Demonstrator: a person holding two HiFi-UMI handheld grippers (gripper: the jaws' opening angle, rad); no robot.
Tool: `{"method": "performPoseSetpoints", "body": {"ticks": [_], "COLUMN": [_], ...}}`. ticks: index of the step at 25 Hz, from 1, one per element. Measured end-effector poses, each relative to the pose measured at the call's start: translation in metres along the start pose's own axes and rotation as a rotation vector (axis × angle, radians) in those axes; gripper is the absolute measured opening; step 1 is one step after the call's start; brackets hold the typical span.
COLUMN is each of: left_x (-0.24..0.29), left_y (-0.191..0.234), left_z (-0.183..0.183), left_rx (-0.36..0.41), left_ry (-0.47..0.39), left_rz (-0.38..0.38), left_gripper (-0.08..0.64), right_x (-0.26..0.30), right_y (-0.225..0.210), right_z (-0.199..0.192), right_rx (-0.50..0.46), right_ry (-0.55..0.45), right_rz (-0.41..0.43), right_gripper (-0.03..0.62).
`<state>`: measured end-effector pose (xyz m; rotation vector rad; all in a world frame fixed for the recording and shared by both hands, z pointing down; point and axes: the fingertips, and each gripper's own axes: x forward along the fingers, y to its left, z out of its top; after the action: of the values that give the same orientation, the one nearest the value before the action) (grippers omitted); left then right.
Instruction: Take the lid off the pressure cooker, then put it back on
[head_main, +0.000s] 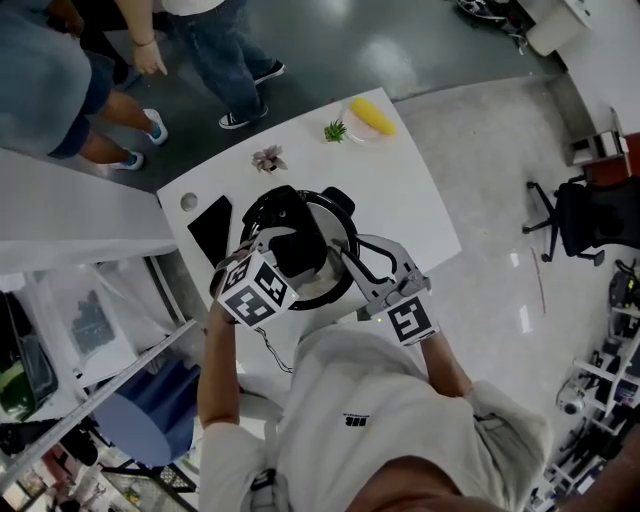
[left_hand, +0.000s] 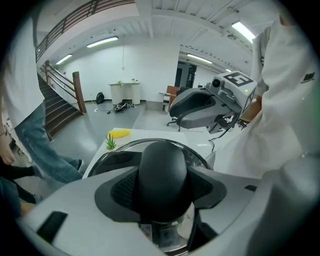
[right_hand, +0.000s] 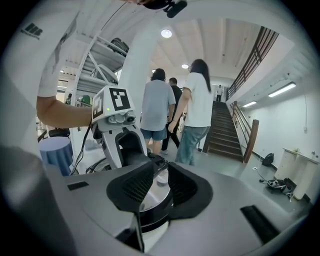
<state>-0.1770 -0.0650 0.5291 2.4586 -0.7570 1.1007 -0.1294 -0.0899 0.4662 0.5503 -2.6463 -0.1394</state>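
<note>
1. While the head view shows both grippers from above over the pressure cooker (head_main: 305, 300) on the white table (head_main: 410, 200), only the two gripper views show how the jaws stand.
2. The left gripper (left_hand: 162, 189) is clenched on the black handle (left_hand: 162, 162) of the lid (left_hand: 199, 159). Both pads press on its rounded sides, and the handle fills all the space between them.
3. In the head view the left gripper (head_main: 288, 245) covers most of this handle, so the grasp cannot be read there.
4. The right gripper (right_hand: 156, 187) has its jaws a little apart. Nothing is pinched in the narrow gap between the pads, and through it the shiny lid (right_hand: 151, 196) appears just beneath the tips.
5. As far as the head view shows, the lid (head_main: 335, 222) sits on the cooker. Its metal shows around the left jaws, and the right gripper (head_main: 350, 262) has its tips at the lid's edge.
6. Beyond the left jaws, its view shows a yellow object (left_hand: 120, 133) and a small green plant (left_hand: 110, 143) on the far part of the table. The right gripper (left_hand: 190, 112) is above and to the right of the jaws. The right gripper view shows neither the yellow object nor the plant.
7. Beyond the right jaws, its view shows the left gripper (right_hand: 131, 152) just behind the tips, with its marker cube (right_hand: 112, 102) above. Farther off there are people (right_hand: 155, 107) on the floor and a staircase (right_hand: 222, 130)
</note>
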Motion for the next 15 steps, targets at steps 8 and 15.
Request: {"method": "performPoseSetpoints", "body": {"ticks": [8, 15], "left_x": [-0.0006, -0.0022], "left_y": [0.0059, 0.0096], "left_z": [-0.0007, -0.0026], "left_rx": [-0.111, -0.25], "left_ry": [-0.026, -0.058], "left_rz": [0.083, 0.217], "left_gripper": [0.288, 0.288], "right_x": [0.0022, 0.002], "right_y": [-0.0027, -0.0023], "right_z": [-0.0046, -0.0063], "right_rx": [0.014, 0.047], "right_ry": [0.004, -0.008], "right_rz": [-0.033, -0.091], "right_gripper": [0.094, 0.094]}}
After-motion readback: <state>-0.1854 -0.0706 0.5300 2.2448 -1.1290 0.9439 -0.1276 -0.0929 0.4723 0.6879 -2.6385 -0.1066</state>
